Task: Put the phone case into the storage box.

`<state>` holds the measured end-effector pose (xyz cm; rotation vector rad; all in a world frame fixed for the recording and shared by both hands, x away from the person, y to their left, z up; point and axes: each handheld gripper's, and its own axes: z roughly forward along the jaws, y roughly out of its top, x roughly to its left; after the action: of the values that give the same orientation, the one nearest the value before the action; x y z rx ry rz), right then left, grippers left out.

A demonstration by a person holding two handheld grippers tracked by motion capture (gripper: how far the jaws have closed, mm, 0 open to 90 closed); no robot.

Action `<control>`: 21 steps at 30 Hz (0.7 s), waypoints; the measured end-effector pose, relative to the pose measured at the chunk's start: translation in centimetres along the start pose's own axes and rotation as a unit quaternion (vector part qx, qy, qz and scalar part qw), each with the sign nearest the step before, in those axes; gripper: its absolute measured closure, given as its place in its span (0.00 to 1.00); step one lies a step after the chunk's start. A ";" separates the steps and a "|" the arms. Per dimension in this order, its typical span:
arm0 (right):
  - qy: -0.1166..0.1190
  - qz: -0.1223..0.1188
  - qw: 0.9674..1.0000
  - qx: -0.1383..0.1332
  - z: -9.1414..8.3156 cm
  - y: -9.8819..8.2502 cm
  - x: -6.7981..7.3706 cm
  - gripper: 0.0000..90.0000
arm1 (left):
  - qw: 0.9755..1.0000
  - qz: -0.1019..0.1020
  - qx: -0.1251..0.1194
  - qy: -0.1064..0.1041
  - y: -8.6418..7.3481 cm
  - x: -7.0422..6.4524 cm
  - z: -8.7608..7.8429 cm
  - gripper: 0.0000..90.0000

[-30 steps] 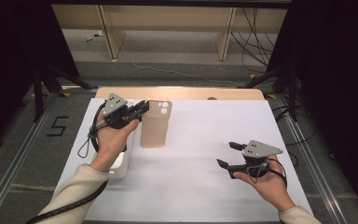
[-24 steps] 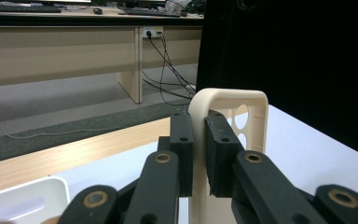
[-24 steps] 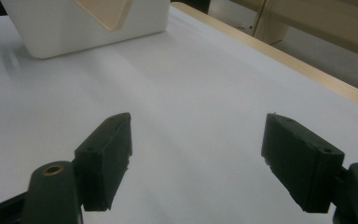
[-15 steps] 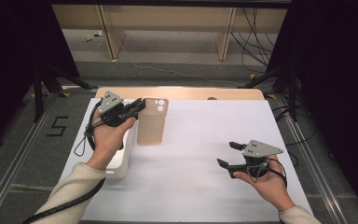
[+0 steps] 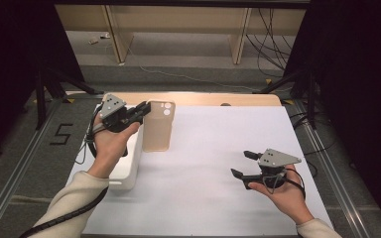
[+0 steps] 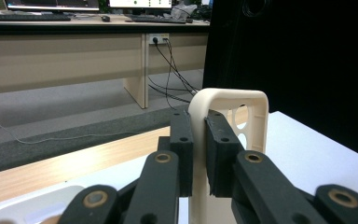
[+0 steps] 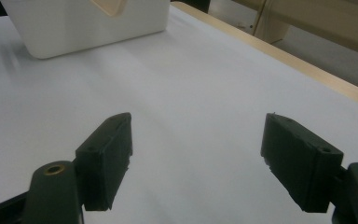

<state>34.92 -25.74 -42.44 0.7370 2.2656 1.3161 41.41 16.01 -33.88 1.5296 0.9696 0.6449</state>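
Carried leftward toward white box (image 5: pixel 129 163), light, stiff phone case (image 5: pixel 158 130) pinched by rim in left gripper (image 5: pixel 141 110) fingers; right gripper (image 5: pixel 244 163) fingers wide.

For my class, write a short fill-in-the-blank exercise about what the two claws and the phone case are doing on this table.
1. The left claw is shut on the edge of a beige ______.
2. The right claw has its jaws ______ and holds nothing.
3. The phone case hangs beside a ______ box under the left hand.
4. The table is covered in a ______ sheet.

Missing words: phone case; open; white; white
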 end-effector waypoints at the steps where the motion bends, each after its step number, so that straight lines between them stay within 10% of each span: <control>1: 0.000 0.000 1.000 0.000 0.0 0.0 0.0 0.29 | 1.000 0.001 0.000 0.000 0.0 0.0 0.0 0.92; 21: 0.000 0.002 1.000 -0.001 0.0 0.0 0.0 0.29 | 1.000 0.012 -0.010 -0.001 0.6 1.1 -0.6 0.92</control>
<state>34.94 -25.78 -42.42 0.7427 2.2631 1.3200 41.54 17.24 -33.30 1.5267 0.9428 0.6683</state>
